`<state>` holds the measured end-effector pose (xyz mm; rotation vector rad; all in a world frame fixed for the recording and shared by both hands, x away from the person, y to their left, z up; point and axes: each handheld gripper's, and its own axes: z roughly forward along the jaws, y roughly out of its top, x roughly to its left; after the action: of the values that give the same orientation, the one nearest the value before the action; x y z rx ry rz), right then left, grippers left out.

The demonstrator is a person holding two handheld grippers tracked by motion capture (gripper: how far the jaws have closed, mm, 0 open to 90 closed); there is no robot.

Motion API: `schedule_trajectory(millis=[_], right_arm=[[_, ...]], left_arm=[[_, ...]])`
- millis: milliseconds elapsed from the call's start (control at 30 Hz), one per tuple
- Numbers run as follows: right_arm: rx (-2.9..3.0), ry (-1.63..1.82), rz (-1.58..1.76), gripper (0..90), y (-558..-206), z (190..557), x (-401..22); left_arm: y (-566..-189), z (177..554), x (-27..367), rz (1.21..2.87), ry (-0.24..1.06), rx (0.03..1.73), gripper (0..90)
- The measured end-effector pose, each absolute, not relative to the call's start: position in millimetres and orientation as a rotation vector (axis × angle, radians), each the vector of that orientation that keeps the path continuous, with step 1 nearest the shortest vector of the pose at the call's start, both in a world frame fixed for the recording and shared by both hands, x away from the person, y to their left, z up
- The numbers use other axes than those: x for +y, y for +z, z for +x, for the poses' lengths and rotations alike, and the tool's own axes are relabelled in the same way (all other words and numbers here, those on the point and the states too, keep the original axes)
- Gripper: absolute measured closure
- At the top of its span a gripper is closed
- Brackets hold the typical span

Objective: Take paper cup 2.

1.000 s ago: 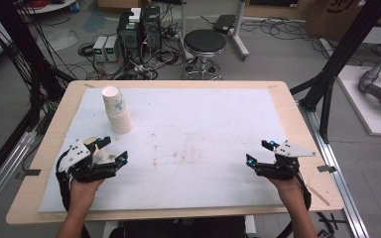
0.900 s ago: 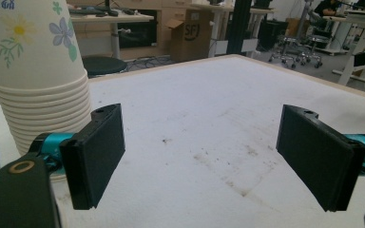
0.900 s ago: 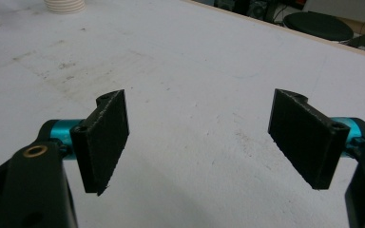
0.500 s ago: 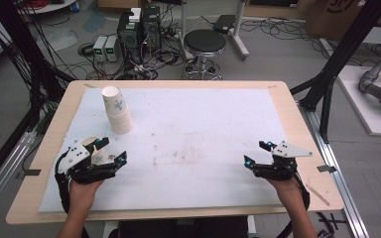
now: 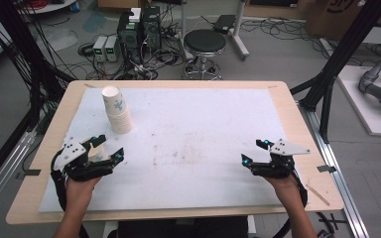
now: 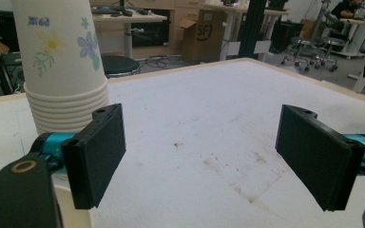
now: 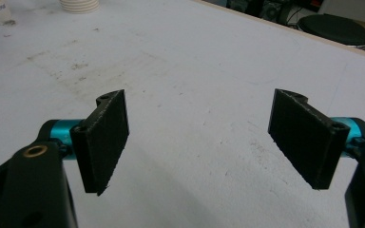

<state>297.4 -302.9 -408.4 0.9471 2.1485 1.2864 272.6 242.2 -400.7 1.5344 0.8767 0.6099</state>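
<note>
Two grippers, both released and empty: left gripper (image 5: 110,149) near the stack of paper cups (image 5: 115,109), right gripper (image 5: 255,152) well apart across the white mat (image 5: 203,119). Stack upright at mat's far-left area, just beyond left jaw in left gripper view. Risk: toppling the stack through an off-centre approach; crushing thin cup walls through excess squeeze; lifting several nested cups instead of one.

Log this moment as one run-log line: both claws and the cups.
left claw: open, nothing between jaws, near cup stack | right claw: open, nothing held | cup stack: upside down on white mat, untouched
</note>
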Motion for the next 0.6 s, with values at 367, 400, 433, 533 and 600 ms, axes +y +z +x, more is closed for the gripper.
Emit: schedule_trajectory(millis=[367, 400, 433, 533, 600], right_arm=[[2.143, 1.293, 0.943, 21.9, -408, 297, -304], [2.144, 1.293, 0.946, 21.9, -408, 297, -304], [2.145, 1.294, 0.946, 21.9, -408, 297, -304], [2.144, 1.295, 0.943, 21.9, -407, 297, -305], [2.142, 1.300, 0.944, 22.0, -407, 297, -305]], left_arm=[[-352, 306, 242, 1.519, 0.622, 0.888, 17.3], [-348, 308, 241, 1.526, 0.630, 0.885, 17.3], [-345, 311, 240, 1.529, 0.640, 0.884, 17.3], [-335, 319, 239, 1.535, 0.659, 0.900, 17.4], [-330, 325, 238, 1.548, 0.674, 0.908, 17.4]])
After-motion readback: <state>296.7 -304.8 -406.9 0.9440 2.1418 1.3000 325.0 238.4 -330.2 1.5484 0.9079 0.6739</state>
